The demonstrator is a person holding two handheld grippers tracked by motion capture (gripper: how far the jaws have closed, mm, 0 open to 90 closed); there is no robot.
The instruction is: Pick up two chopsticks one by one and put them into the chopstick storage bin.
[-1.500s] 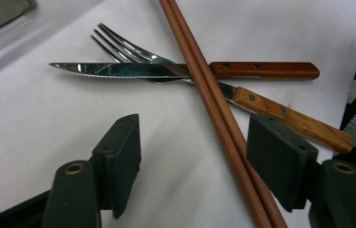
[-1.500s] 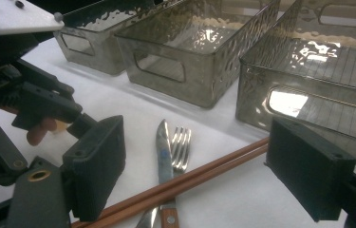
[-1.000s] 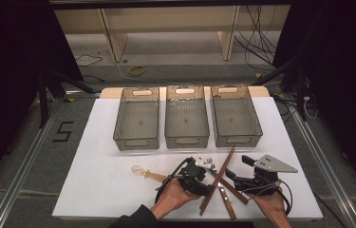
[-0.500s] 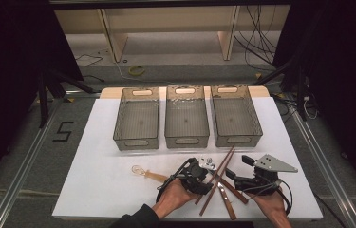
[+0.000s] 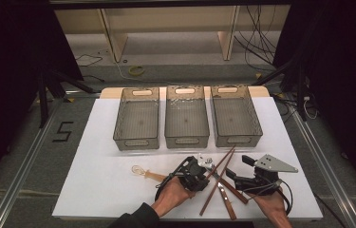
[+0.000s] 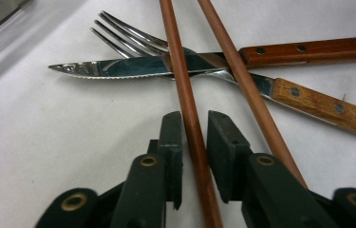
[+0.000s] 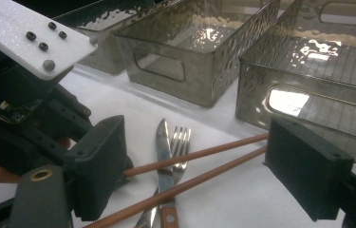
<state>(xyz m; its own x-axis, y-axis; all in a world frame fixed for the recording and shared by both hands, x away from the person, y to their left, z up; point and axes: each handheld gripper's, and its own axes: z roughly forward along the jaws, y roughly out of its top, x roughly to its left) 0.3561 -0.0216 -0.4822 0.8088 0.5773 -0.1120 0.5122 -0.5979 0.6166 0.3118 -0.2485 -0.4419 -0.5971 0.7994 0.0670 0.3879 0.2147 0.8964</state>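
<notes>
Here the left claw (image 6: 194, 130) has its jaws nearly together around one chopstick (image 6: 185, 95), just short of the knife (image 6: 133, 66) and fork (image 6: 133, 38) it crosses, likely to lift it free, while the right claw (image 7: 194, 171) waits spread apart.

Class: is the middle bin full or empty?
Empty: the middle bin shows only its bare ribbed floor; all cutlery lies on the table.
</notes>
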